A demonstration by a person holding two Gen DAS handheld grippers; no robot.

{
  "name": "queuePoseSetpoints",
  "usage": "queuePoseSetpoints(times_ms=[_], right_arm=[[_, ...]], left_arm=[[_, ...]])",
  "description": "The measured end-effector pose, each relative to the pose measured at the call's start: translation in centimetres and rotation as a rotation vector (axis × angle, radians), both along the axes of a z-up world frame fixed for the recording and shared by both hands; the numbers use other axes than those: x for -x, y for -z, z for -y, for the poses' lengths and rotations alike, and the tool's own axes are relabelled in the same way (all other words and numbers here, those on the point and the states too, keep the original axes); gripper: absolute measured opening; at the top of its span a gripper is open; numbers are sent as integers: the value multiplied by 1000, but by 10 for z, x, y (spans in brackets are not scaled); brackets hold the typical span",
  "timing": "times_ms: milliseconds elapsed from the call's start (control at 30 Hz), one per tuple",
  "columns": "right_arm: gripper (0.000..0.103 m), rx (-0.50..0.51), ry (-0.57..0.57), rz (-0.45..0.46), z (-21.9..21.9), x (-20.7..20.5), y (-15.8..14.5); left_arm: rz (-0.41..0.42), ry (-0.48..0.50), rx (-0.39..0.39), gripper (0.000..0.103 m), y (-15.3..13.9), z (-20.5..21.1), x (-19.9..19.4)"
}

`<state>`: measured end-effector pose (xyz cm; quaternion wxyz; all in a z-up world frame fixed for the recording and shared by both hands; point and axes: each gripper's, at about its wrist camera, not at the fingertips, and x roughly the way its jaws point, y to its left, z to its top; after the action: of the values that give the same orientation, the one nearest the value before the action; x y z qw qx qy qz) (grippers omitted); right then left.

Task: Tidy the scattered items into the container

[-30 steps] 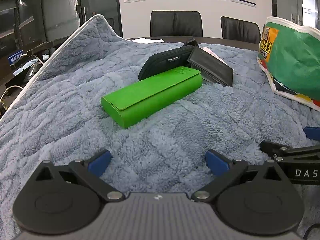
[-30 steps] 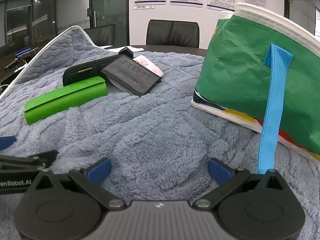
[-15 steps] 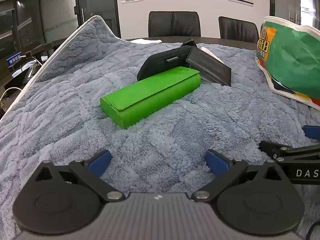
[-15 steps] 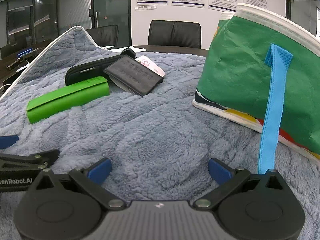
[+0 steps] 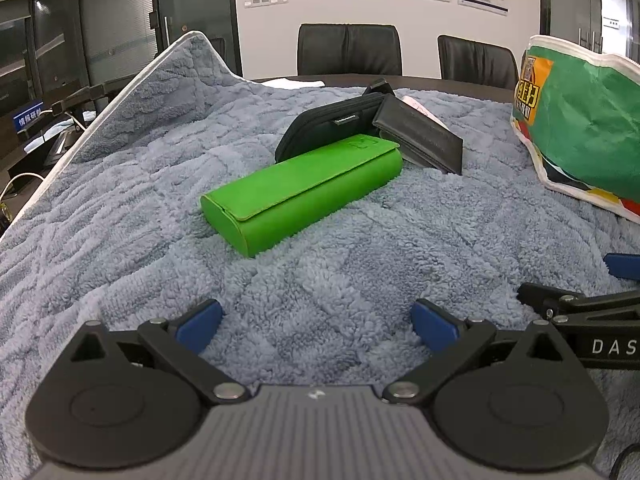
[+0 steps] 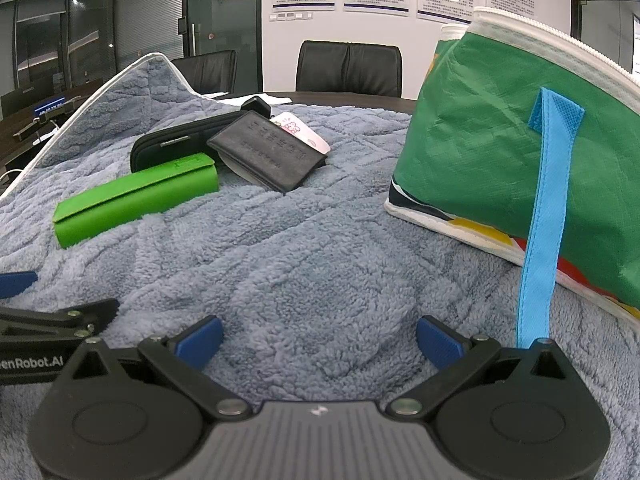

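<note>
A green case lies on the grey-blue blanket. Behind it lie a black zip pouch, a black wallet and a pink-white card under the wallet. The green bag with a blue strap stands at the right. My left gripper is open and empty, short of the green case. My right gripper is open and empty, left of the bag.
The blanket's white-edged corner rises at the back left. Black office chairs and a dark table edge stand behind. The right gripper shows at the left wrist view's right edge.
Both grippers have crept slightly forward and to the left; the items sit a little farther right in each view. Nothing was grasped.
</note>
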<state>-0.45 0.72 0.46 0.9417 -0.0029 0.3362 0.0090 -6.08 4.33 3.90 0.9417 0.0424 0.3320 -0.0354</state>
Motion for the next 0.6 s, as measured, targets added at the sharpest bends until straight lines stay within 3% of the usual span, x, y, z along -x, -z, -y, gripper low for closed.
queuePoseSetpoints(times_ms=[600], right_arm=[[103,5,2,1,0,0,0]], left_arm=[[6,1,-14,103,-1,2,0]])
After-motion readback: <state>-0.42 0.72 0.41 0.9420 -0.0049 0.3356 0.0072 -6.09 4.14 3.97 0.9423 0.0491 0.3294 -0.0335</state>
